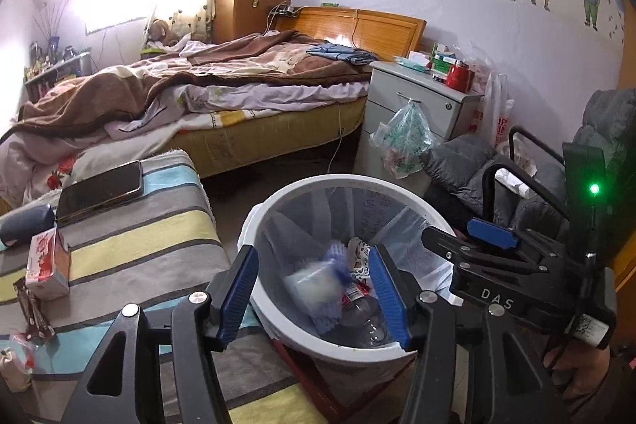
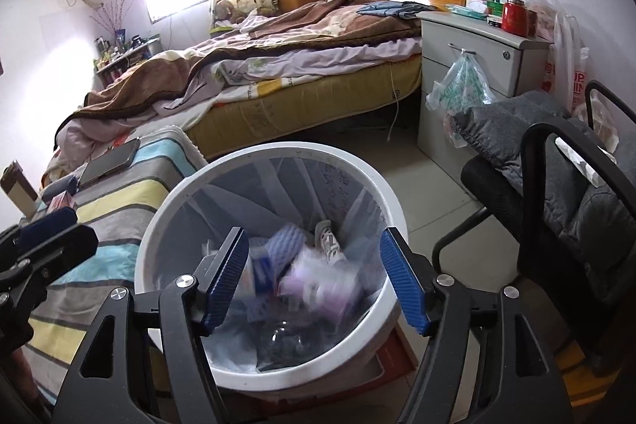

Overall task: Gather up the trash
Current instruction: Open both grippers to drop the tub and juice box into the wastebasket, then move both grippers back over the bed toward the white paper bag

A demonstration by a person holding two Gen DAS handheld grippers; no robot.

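**Dropping Litter Into the Bin, With More Left on the Tabletop**

Hovering over the white bin (image 1: pixel 254 225), the left claw (image 1: pixel 314 293) has its blue pads apart with nothing pressed between them; a blurred bundle of blue-and-white wrapper (image 1: pixel 318 277) shows in the gap, apparently falling or already lying among the rubbish below. The right claw (image 2: pixel 316 279) is likewise spread wide above the same bin (image 2: pixel 159 225), its pads clear of everything, and a smeared pale purple packet (image 2: pixel 322 285) sits in the space between them, seemingly on its way down.

Inside the lined bin lie a clear plastic bottle (image 1: pixel 357 308), a crumpled printed cup (image 2: pixel 328 241) and other scraps, so part of the collecting looks done.

Outward to the left, the striped tabletop (image 1: pixel 159 225) beside the bin carries what appears to be leftover litter: a small red-and-white carton (image 1: pixel 45 261) standing upright, a dark snack wrapper (image 1: pixel 33 312) lying just beside it, and a crumpled clear wrapper (image 1: pixel 22 348) near the edge. A phone (image 1: pixel 99 191) and a dark case (image 1: pixel 26 225) also rest there, presumably not rubbish.

By my judgement the task is midway: both claws are empty, and the tabletop pieces are yet to be gathered.
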